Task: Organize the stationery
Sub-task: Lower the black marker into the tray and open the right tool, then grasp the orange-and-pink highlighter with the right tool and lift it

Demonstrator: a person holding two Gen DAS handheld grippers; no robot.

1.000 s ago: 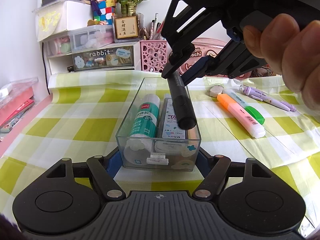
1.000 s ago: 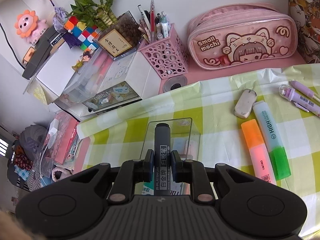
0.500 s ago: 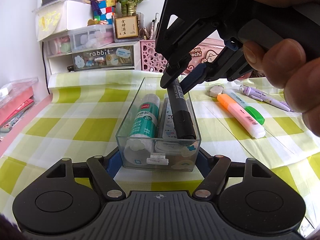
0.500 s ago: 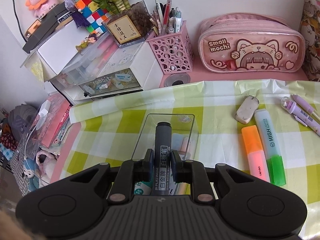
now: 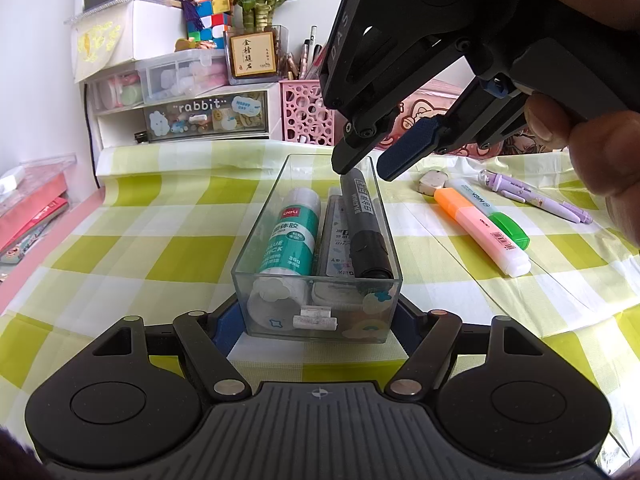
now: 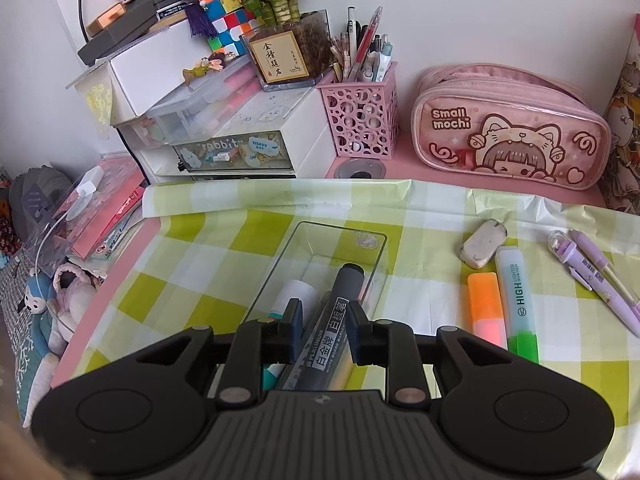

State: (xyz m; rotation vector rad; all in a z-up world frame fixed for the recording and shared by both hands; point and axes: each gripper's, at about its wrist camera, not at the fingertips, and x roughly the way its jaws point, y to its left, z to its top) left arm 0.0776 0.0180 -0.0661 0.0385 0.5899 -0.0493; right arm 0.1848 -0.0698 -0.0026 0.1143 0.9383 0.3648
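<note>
Green-checked cloth covers the tabletop (image 6: 224,240). Left tool (image 5: 318,320) clamps the clear box (image 5: 280,216); right tool (image 6: 322,326), jaws just opened, has released the "WHITE BOARD MARKER" marker (image 5: 366,224) inside, beside a "deli" glue stick (image 5: 290,236).

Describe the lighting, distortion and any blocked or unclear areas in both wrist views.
Left wrist view: even daylight, soft shadows; fisheye bends the tablecloth edges; the right gripper and hand block the upper right. Right wrist view: dark vignetted corners; the clear tray is faint, and the marker label reads sharp.
</note>
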